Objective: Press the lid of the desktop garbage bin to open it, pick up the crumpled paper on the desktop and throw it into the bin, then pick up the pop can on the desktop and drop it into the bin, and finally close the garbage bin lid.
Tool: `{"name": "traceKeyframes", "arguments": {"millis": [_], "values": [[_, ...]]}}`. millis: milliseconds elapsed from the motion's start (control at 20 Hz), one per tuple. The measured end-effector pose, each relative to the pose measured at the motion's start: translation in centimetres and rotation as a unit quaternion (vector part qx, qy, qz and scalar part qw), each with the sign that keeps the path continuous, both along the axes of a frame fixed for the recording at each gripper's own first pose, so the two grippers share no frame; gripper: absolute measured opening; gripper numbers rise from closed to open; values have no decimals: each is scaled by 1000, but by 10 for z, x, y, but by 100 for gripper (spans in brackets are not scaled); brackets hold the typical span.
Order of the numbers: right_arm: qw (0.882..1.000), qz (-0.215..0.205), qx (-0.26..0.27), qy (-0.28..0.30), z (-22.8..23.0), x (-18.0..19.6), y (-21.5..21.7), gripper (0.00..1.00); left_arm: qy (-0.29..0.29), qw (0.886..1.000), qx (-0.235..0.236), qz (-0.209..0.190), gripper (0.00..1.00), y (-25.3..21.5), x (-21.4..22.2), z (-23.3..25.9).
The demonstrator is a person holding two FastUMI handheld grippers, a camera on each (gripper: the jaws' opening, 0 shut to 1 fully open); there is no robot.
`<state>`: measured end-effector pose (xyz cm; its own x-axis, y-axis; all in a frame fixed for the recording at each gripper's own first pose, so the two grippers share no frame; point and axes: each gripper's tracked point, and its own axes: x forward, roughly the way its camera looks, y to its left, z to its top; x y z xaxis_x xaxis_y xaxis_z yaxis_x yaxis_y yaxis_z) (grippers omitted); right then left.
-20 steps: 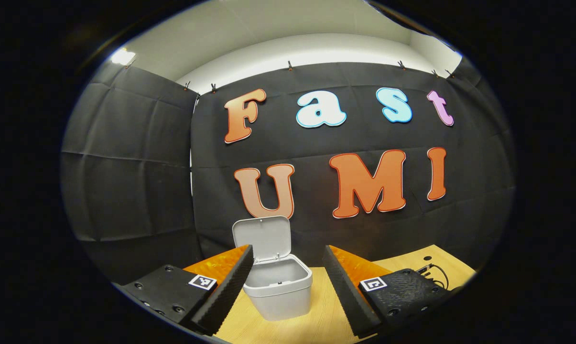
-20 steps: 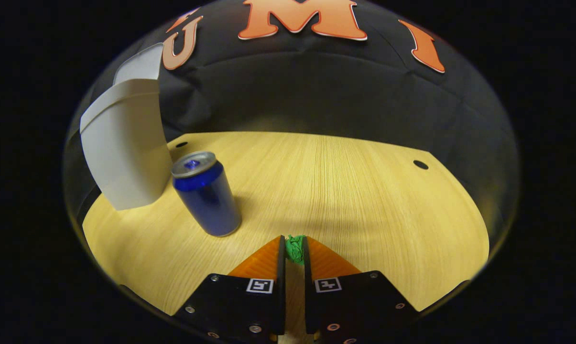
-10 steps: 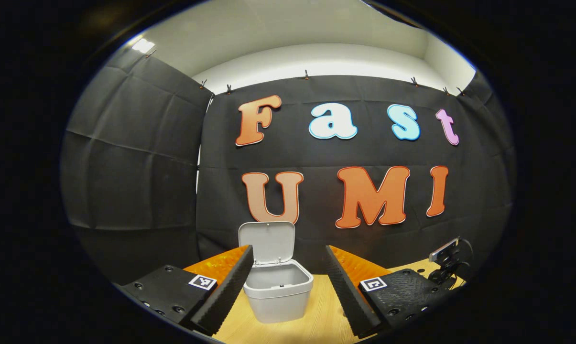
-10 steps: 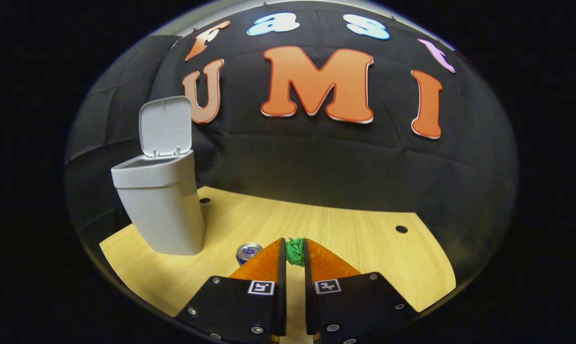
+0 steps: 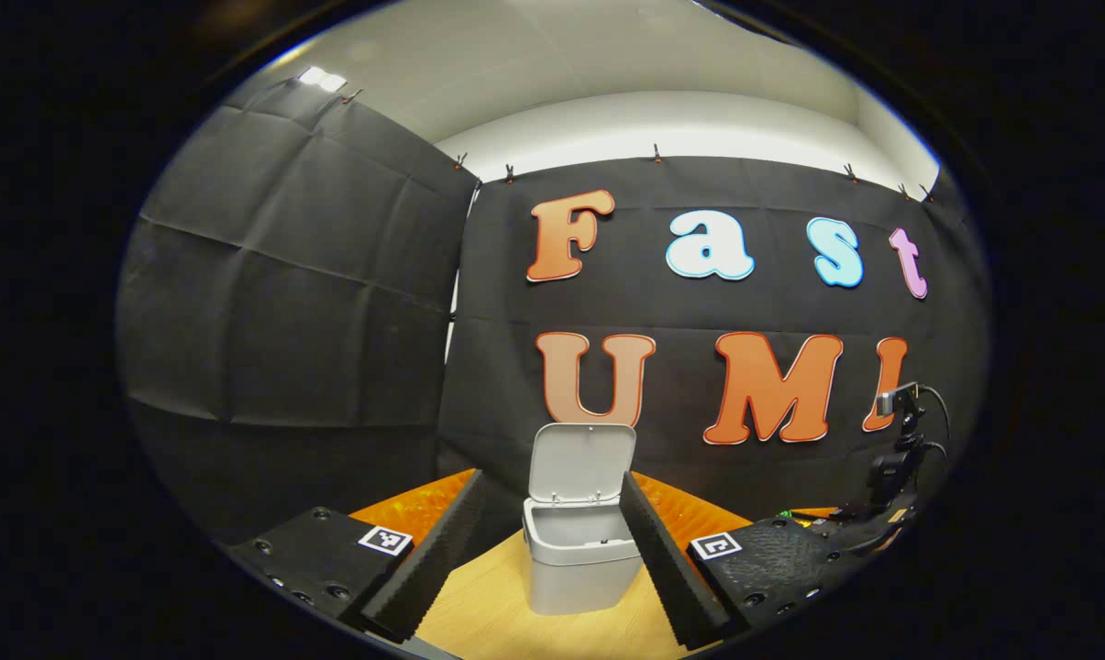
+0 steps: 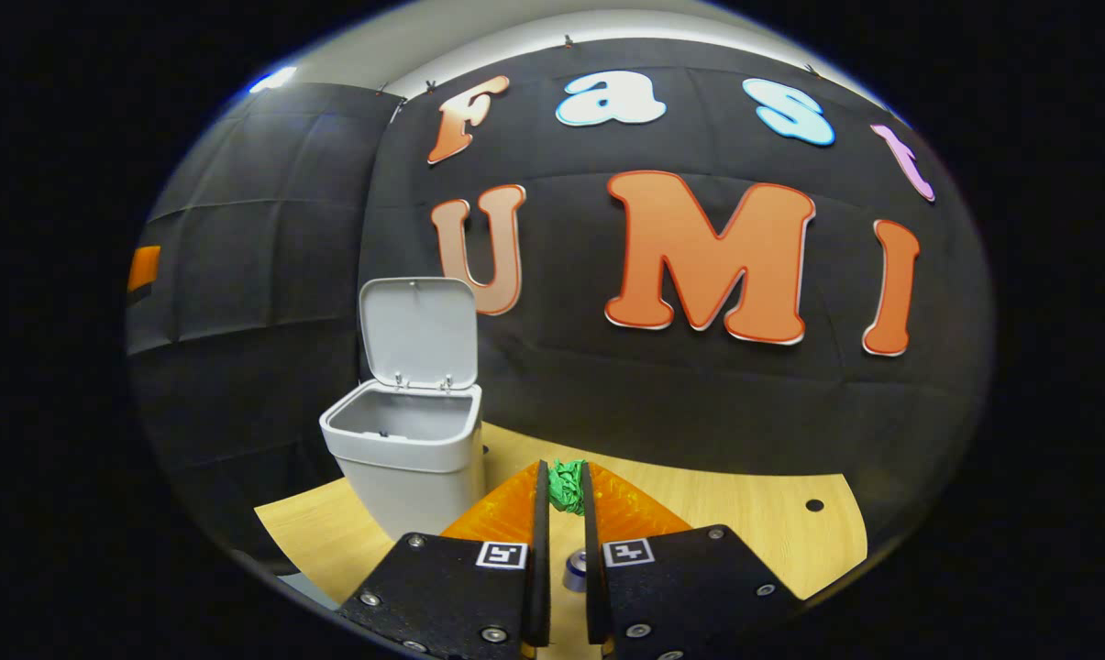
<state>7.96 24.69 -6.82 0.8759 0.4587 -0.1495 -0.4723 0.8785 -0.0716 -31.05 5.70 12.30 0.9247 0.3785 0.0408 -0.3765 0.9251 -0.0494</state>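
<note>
The grey desktop bin (image 6: 410,454) stands on the wooden table (image 6: 754,527) with its lid (image 6: 417,332) swung upright. My right gripper (image 6: 563,490) is shut on a crumpled green paper (image 6: 567,486), held above the table just right of the bin's rim. The top of the pop can (image 6: 574,570) peeks up between the fingers, below the paper. In the left gripper view the bin (image 5: 578,559) sits ahead between the spread fingers of my left gripper (image 5: 552,532), which is open and holds nothing. The right gripper's device (image 5: 887,486) appears at the far right there.
The black cloth wall rises close behind the bin. A small round hole (image 6: 814,505) marks the table at the right. The table's left edge (image 6: 286,541) runs near the bin's base.
My right gripper has risen with the paper and swung toward the bin, which now shows its open inside. The can dropped beneath the fingers. The left gripper has shifted left and stayed open.
</note>
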Motion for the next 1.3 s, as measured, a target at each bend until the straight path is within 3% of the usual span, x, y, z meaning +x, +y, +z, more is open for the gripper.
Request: {"name": "traceKeyframes", "arguments": {"millis": [600,1150,1250,1300], "values": [[995,101,8,-15,12,36,143,15,15,996,-7,84,94,59,-30,-22],[992,130,4,-6,-6,77,243,16,37,988,-6,153,94,106,-54,-37],[991,134,-3,-3,-14,78,252,19,41,987,-8,158,94,111,-55,-41],[991,136,-8,-3,-19,80,255,30,42,986,-9,159,94,114,-53,-41]]}}
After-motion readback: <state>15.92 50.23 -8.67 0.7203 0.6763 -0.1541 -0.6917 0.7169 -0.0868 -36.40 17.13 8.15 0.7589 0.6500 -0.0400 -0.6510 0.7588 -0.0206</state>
